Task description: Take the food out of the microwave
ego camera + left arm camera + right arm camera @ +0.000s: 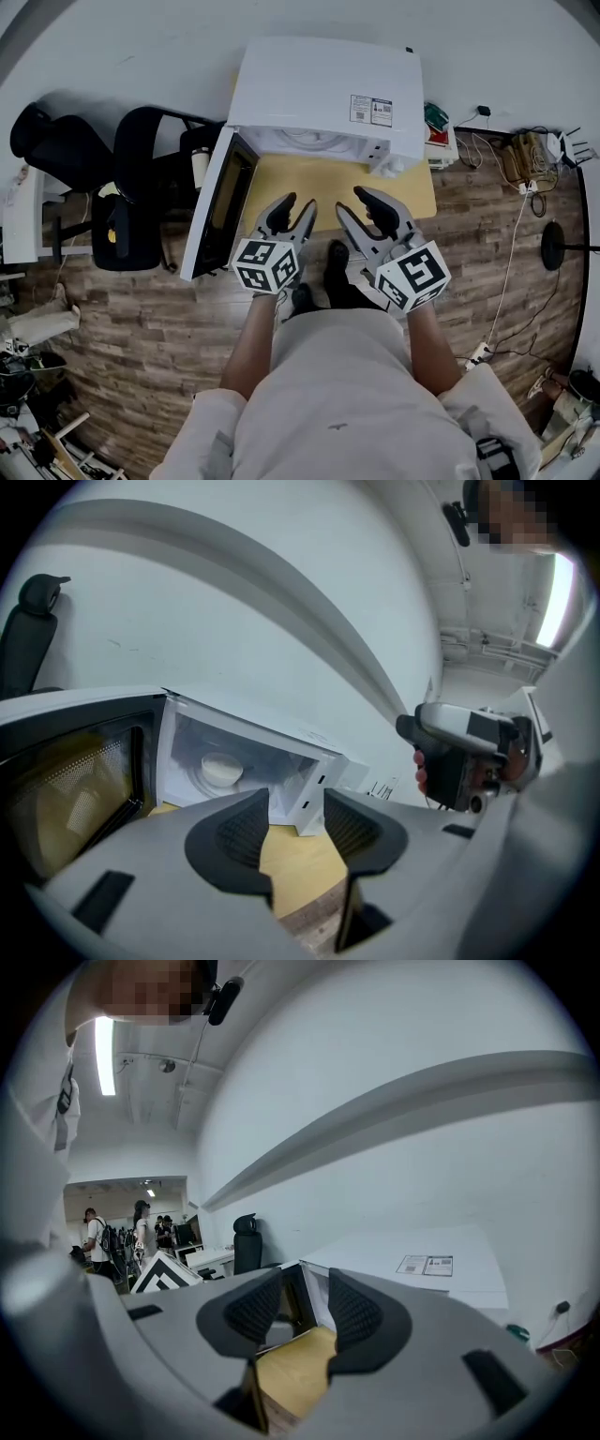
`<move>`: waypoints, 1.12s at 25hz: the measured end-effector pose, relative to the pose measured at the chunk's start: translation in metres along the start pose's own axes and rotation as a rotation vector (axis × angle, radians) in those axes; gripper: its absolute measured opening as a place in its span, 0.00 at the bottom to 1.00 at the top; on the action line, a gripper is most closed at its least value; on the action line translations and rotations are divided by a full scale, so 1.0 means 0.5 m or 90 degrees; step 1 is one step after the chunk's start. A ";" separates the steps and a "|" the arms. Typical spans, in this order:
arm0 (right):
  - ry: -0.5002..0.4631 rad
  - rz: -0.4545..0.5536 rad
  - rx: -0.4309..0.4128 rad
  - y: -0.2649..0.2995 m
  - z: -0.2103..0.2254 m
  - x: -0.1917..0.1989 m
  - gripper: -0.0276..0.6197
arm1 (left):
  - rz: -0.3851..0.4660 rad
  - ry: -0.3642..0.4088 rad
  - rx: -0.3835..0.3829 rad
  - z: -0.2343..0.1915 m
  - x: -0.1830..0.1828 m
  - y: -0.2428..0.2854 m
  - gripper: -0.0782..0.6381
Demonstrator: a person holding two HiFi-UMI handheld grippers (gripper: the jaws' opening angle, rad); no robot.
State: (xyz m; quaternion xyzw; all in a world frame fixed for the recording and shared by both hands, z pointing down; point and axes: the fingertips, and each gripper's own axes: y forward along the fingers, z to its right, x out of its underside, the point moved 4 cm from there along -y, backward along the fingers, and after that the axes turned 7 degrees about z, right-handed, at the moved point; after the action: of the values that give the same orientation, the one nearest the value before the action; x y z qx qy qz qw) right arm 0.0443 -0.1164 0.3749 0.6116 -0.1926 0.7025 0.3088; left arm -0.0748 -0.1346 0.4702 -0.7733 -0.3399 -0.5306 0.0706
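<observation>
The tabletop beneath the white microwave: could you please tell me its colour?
Pale yellow-tan; the flat tabletop shows best in the head view.

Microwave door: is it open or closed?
Open. The microwave door stands out to the left of the microwave, and the left gripper view looks straight inside at the white food.

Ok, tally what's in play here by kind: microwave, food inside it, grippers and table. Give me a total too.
microwave: 1
food, inside the microwave: 1
grippers: 2, the left gripper and the right gripper
table: 1
Total: 5
</observation>
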 end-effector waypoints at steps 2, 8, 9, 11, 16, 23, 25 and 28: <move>0.001 -0.002 -0.010 0.006 0.019 -0.002 0.26 | 0.000 -0.016 -0.013 -0.008 0.003 0.021 0.33; -0.006 -0.004 -0.048 0.025 0.065 0.000 0.27 | 0.021 -0.102 -0.050 -0.038 0.016 0.071 0.34; -0.009 -0.006 -0.053 0.028 0.070 -0.001 0.27 | 0.026 -0.114 -0.057 -0.045 0.018 0.077 0.34; -0.012 -0.009 -0.065 0.034 0.076 0.000 0.27 | 0.036 -0.137 -0.071 -0.057 0.022 0.086 0.34; -0.012 -0.015 -0.090 0.043 0.081 0.008 0.27 | 0.063 -0.204 -0.094 -0.081 0.032 0.104 0.34; -0.023 -0.031 -0.105 0.059 0.079 0.022 0.27 | 0.074 -0.234 -0.100 -0.115 0.039 0.139 0.34; -0.024 -0.035 -0.105 0.062 0.077 0.023 0.27 | 0.081 -0.254 -0.100 -0.127 0.040 0.147 0.34; -0.026 -0.040 -0.103 0.071 0.076 0.022 0.27 | 0.086 -0.286 -0.099 -0.149 0.042 0.162 0.34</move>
State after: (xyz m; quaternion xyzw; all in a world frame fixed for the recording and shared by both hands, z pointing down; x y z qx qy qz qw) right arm 0.0480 -0.1649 0.3964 0.6047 -0.2354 0.6621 0.3750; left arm -0.0794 -0.2216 0.5409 -0.8960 -0.2530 -0.3636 -0.0311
